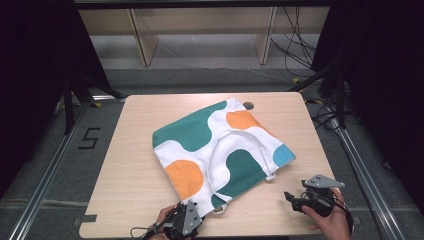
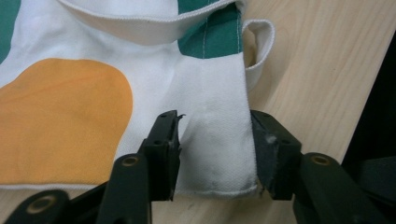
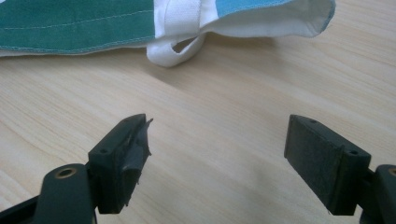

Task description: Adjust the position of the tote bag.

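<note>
A tote bag (image 1: 220, 145) printed in white, teal, orange and light blue lies flat on the wooden table (image 1: 130, 170), its white handle (image 1: 212, 155) looped across it. At the bag's near corner is my left gripper (image 1: 192, 205). In the left gripper view its jaws (image 2: 215, 140) straddle that white corner (image 2: 215, 154); the right pad (image 2: 266, 144) meets the bag's edge, and the cloth between them lies flat, not pinched. My right gripper (image 1: 290, 198) stands open above bare wood, just short of the bag's hem (image 3: 79, 23) and a small handle loop (image 3: 175, 51).
The table's front edge runs just under both hands. A dark round hole (image 1: 248, 105) sits in the tabletop past the bag. Metal rails (image 1: 45, 180) flank the table, and cables (image 1: 300, 45) lie on the floor behind it near wooden shelf legs (image 1: 142, 40).
</note>
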`<move>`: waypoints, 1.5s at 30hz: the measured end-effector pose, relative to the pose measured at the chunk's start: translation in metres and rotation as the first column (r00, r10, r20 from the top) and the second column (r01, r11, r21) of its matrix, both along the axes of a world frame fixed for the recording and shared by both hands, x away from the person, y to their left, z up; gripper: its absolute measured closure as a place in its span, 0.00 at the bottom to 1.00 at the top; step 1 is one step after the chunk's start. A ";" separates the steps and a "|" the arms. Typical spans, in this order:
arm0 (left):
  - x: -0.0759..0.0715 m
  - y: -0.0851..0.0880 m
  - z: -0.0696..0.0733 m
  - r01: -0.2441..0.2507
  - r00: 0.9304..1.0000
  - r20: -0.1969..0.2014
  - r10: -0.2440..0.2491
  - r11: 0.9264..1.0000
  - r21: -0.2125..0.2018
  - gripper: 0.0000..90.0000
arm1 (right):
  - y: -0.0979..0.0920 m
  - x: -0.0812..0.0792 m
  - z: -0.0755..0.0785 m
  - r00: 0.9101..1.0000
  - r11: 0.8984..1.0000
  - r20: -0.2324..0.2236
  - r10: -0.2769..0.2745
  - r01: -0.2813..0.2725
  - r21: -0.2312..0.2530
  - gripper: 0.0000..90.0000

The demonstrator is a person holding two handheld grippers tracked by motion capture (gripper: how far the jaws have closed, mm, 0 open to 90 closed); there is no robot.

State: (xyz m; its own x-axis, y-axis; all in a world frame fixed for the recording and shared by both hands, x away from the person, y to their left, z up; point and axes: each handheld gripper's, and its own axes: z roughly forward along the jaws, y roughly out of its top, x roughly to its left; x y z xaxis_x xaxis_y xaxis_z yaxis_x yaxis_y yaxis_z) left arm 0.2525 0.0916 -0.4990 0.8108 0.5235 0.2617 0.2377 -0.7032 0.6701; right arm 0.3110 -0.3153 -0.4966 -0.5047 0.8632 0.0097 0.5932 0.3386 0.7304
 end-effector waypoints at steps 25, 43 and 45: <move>0.024 0.077 0.017 -0.202 0.975 0.074 0.208 0.977 -0.070 0.95 | 0.021 0.021 0.009 0.990 0.993 0.108 0.096 -0.088 -0.080 0.36; 0.030 0.087 0.013 -0.247 0.966 0.072 0.250 0.968 -0.045 0.91 | 0.060 0.044 0.023 0.946 0.926 0.205 0.252 -0.174 -0.336 0.93; 0.032 0.088 0.013 -0.249 0.965 0.065 0.253 0.967 -0.058 0.91 | 0.055 0.028 0.025 0.946 0.931 0.198 0.256 -0.186 -0.315 0.94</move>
State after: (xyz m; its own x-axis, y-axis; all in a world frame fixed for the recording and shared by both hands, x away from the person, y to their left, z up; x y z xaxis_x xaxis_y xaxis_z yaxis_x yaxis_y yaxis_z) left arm 0.2848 0.1794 -0.4860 0.6320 0.7213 0.2833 0.3526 -0.5932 0.7238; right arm 0.3393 -0.2605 -0.4715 -0.6405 0.6768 -0.3629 0.3046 0.6577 0.6890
